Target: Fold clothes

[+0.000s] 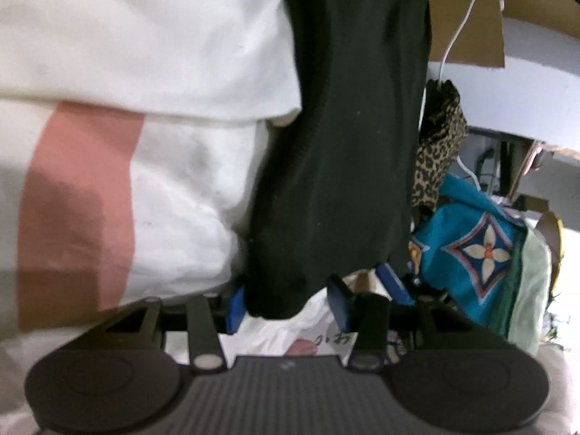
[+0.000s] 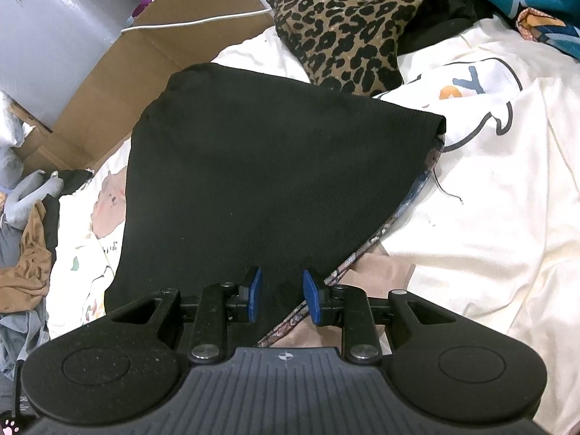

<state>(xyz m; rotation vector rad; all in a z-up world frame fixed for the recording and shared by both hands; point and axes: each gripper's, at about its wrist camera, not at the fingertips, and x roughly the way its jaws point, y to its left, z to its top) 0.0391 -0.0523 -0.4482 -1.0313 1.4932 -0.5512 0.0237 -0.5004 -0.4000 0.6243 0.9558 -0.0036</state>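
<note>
The left wrist camera sits low and very close behind the black cloth [image 1: 337,145], looking forward along its fingers. The right wrist camera looks down at a slant on the same cloth [image 2: 268,181]. Both also see the leopard cloth [image 2: 348,21] and the white sheet [image 2: 489,199].

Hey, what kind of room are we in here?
Probably a bedroom at home: a cartoon-print bedsheet with clothes on it, including a black garment and leopard-print fabric, plus cardboard boxes alongside.

You see the black garment [image 2: 261,181] as matt ribbed knit, the white sheet [image 2: 489,217] as soft creased cloth, and the far-left cardboard box [image 2: 119,90] as dull brown.
</note>
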